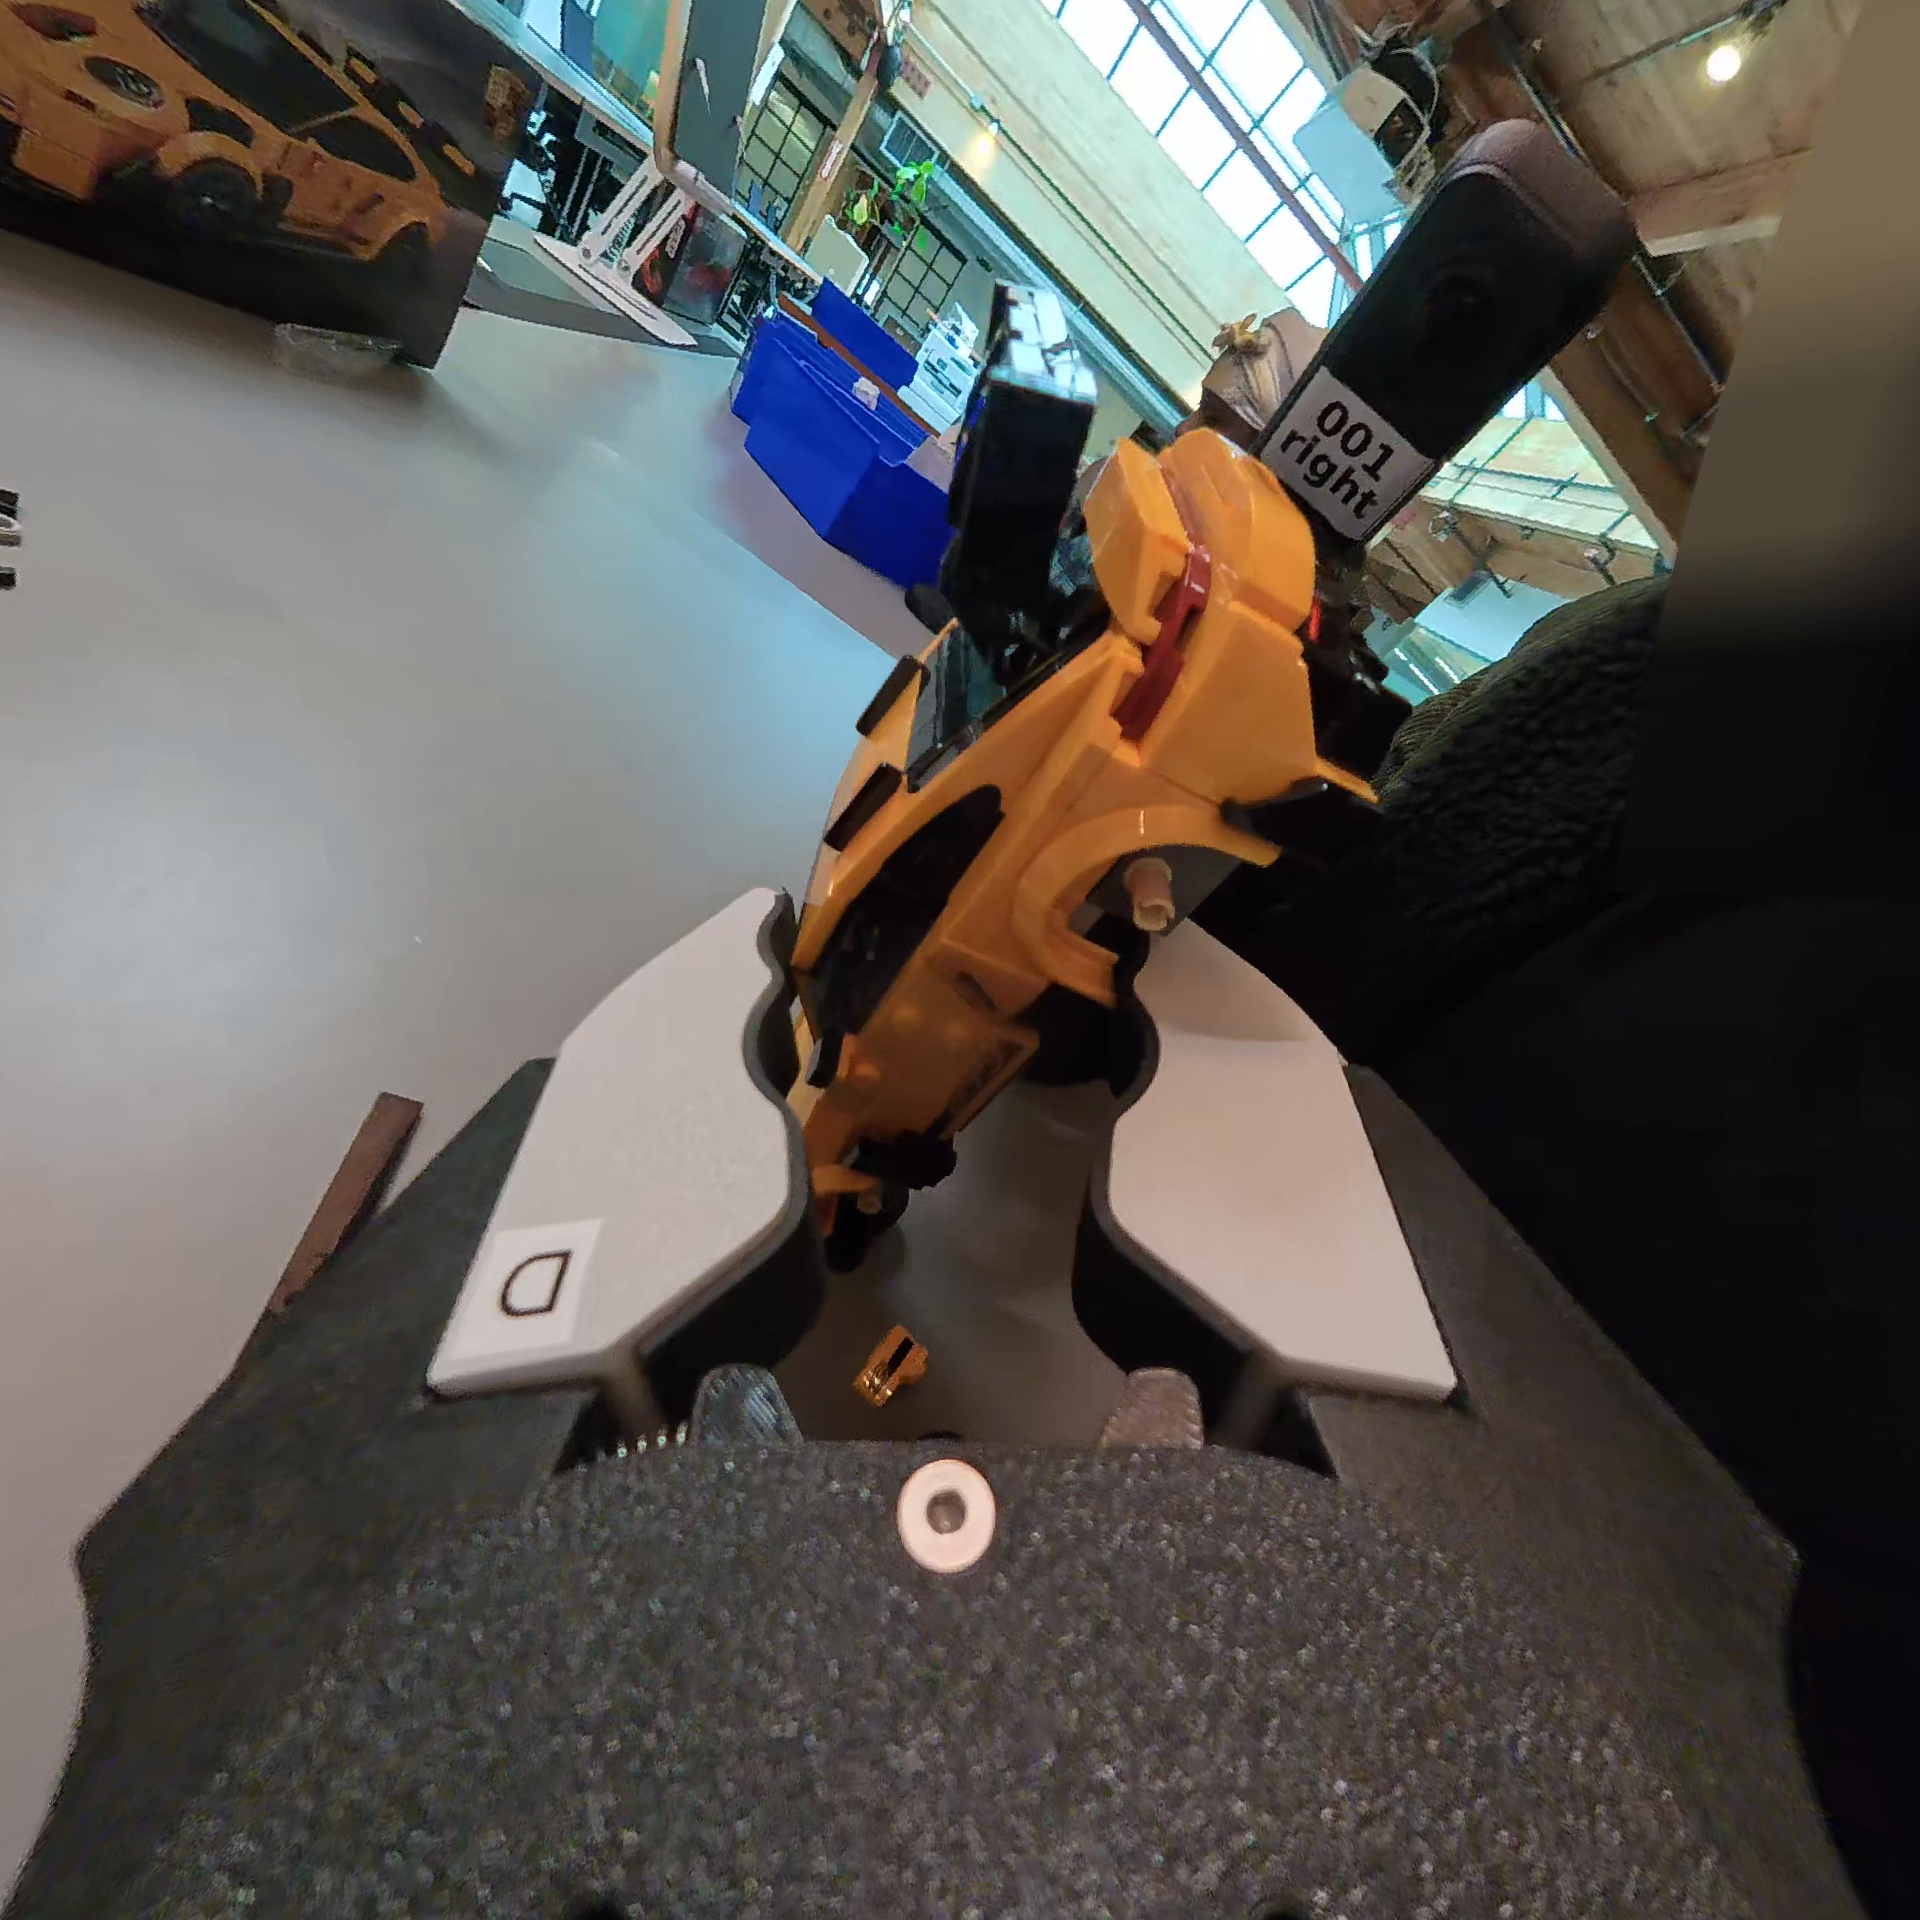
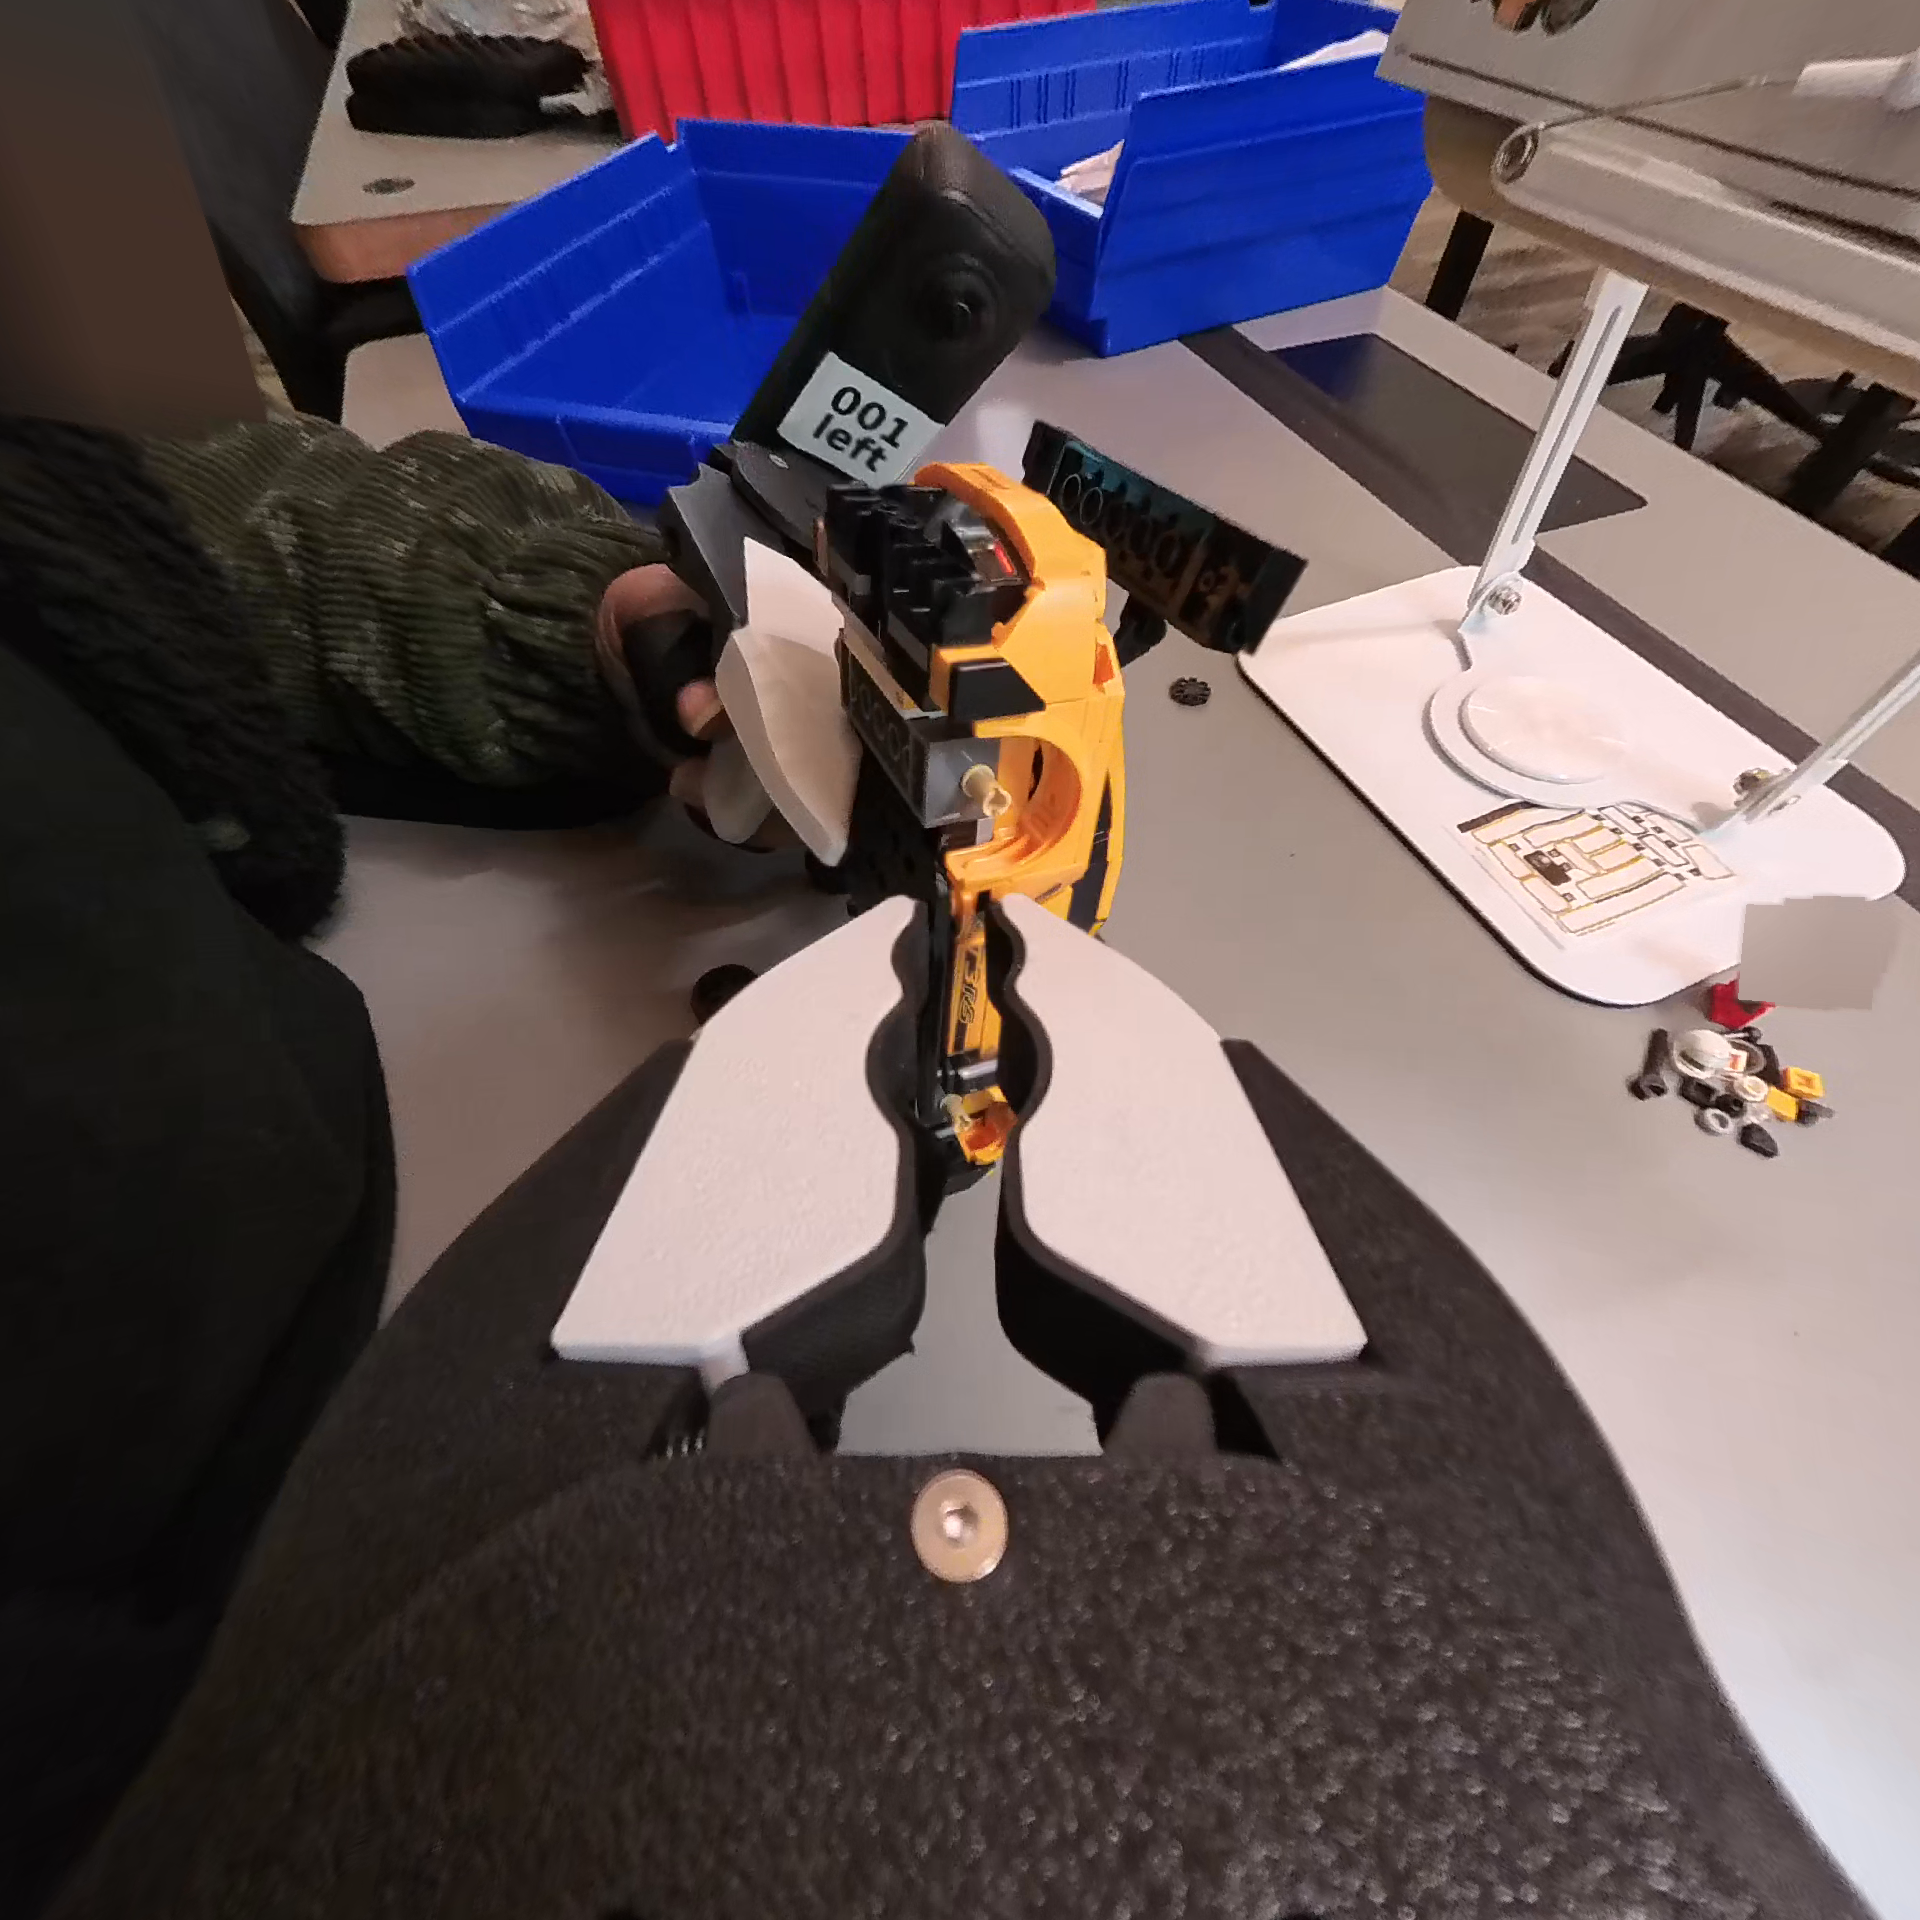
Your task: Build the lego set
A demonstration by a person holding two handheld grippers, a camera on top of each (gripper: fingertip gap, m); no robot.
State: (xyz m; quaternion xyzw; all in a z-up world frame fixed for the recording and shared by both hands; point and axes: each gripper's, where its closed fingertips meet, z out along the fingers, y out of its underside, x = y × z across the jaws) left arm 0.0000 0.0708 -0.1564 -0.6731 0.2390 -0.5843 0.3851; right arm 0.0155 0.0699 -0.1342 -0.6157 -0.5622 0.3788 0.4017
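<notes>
Left gripper (image 1: 961,1039) clamped on one end of the yellow lego car (image 1: 1049,831), fingers closed against the bodywork from both sides. Car held up off the grey table (image 1: 312,727), tilted, nose or tail downward between the pads; which end, hard to say. Right gripper (image 2: 961,1029) closed on the opposite end of the same car (image 2: 997,675), so model pinned between the two tools and carried in the air, touching no surface.

Judged well advanced: yellow shell, black window parts, dark red trim and a black hinged panel (image 2: 1164,551) standing open already in place. Bare cream axle pin (image 2: 982,798) poking from the wheel arch, no wheel on it, so wheels apparently still to fit. Farther right on the table, small pile of loose pieces (image 2: 1730,1091) unused, just beside the white stand base (image 2: 1382,665) with a printed sheet (image 2: 1590,862) on it. Blue bins (image 2: 644,312) behind.

Underside of the car mostly hidden by the pads. Tiny yellow and black piece (image 1: 891,1369) seen between the left fingers, too small to identify. Box with car artwork (image 1: 239,156) cut off at the upper left edge. Dark sleeve (image 2: 312,603) covering most of the left hand.
</notes>
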